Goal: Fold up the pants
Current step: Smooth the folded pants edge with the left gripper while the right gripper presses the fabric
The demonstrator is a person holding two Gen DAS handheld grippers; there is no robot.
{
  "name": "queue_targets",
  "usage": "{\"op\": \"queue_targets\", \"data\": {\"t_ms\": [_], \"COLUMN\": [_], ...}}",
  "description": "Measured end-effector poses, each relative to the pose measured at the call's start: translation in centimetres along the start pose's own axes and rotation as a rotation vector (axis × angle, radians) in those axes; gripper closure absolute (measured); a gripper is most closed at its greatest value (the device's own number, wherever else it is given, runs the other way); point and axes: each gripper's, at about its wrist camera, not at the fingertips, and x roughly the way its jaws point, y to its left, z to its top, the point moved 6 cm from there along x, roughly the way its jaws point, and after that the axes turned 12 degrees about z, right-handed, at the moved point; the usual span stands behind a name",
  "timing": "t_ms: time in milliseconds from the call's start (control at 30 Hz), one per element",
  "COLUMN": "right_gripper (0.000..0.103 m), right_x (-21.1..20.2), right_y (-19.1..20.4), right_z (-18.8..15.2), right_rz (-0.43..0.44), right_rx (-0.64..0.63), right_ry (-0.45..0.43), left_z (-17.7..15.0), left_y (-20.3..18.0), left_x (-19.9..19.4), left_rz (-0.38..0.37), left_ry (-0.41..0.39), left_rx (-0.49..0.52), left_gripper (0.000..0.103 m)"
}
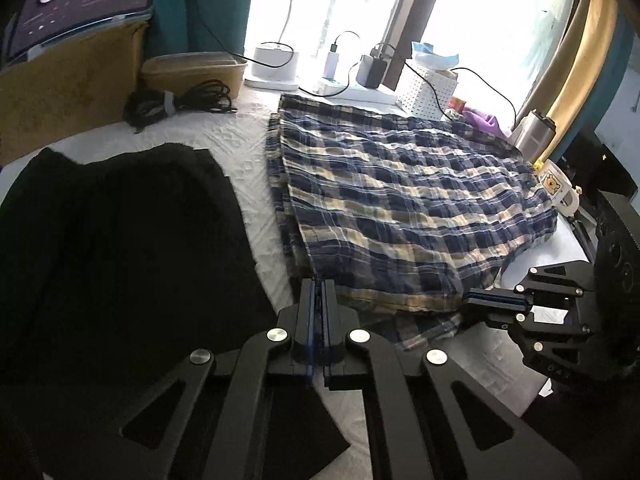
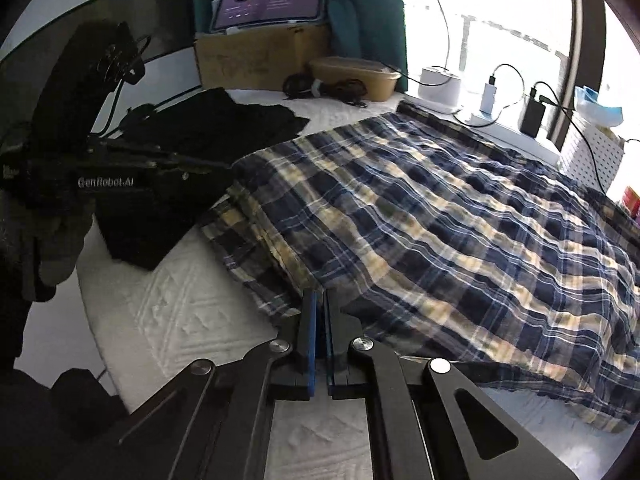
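The blue, cream and navy plaid pants (image 1: 400,200) lie spread on the white quilted surface (image 1: 248,152), folded over in layers. My left gripper (image 1: 319,286) is shut on the near left edge of the plaid pants. My right gripper (image 1: 466,300) comes in from the right and is shut on the near right corner of the same edge. In the right wrist view the right gripper (image 2: 320,296) pinches the pants' (image 2: 440,216) near edge, and the left gripper (image 2: 230,167) holds the fabric at the left.
A black garment (image 1: 120,240) lies left of the pants. Behind are a cardboard box (image 1: 68,84), a coiled black cable (image 1: 180,100), a tan container (image 1: 192,70), chargers and a power strip (image 1: 352,88) by the window. A mug (image 1: 556,188) and steel flask (image 1: 532,132) stand at right.
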Motion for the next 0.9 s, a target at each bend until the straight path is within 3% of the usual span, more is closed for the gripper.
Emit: {"op": "queue_targets", "data": {"t_ms": [200, 333, 467, 533, 567, 600, 633, 700, 733, 767, 900], "right_gripper": [0.1, 0.1, 0.1, 0.099, 0.099, 0.098, 0.095, 0.074, 0.039, 0.014, 0.013], "right_x": [-0.1, -1.4, -2.4, -2.6, -2.5, -2.3, -2.1, -2.0, -1.9, -1.9, -1.9], "right_y": [1.3, 0.2, -1.1, -1.9, -2.1, -2.5, -2.7, -3.0, -3.2, -3.3, -3.2], "right_z": [-0.2, 0.2, 0.2, -0.1, -0.2, -0.3, -0.4, -0.5, -0.6, -0.5, -0.3], "right_rz": [0.01, -0.025, -0.066, -0.081, -0.085, -0.093, -0.097, -0.099, -0.094, -0.083, -0.061], "right_rx": [-0.025, 0.017, 0.037, 0.053, 0.059, 0.069, 0.075, 0.085, 0.095, 0.1, 0.08], "right_ry": [0.01, -0.029, -0.046, -0.048, -0.045, -0.038, -0.035, -0.034, -0.038, -0.047, -0.06], "left_z": [-0.5, -0.3, 0.2, 0.5, 0.6, 0.7, 0.8, 0.9, 1.0, 1.1, 1.3], "left_y": [0.5, 0.9, 0.7, 0.4, 0.3, 0.1, -0.1, -0.5, -0.6, -0.8, -0.8], "left_x": [-1.2, -1.4, -0.7, -0.1, 0.1, 0.3, 0.6, 1.0, 1.4, 1.7, 2.4], "left_rz": [0.012, -0.005, 0.026, 0.029, 0.029, 0.028, 0.022, 0.012, 0.012, 0.015, 0.012], "left_ry": [-0.014, -0.014, -0.011, -0.01, -0.011, -0.012, -0.013, 0.0, 0.007, 0.014, 0.029], "left_rx": [-0.014, -0.041, -0.03, -0.024, -0.025, -0.027, -0.026, -0.016, -0.013, -0.012, -0.021], "left_gripper": [0.102, 0.102, 0.1, 0.082, 0.055, 0.041, 0.041, 0.041, 0.041, 0.041, 0.041]}}
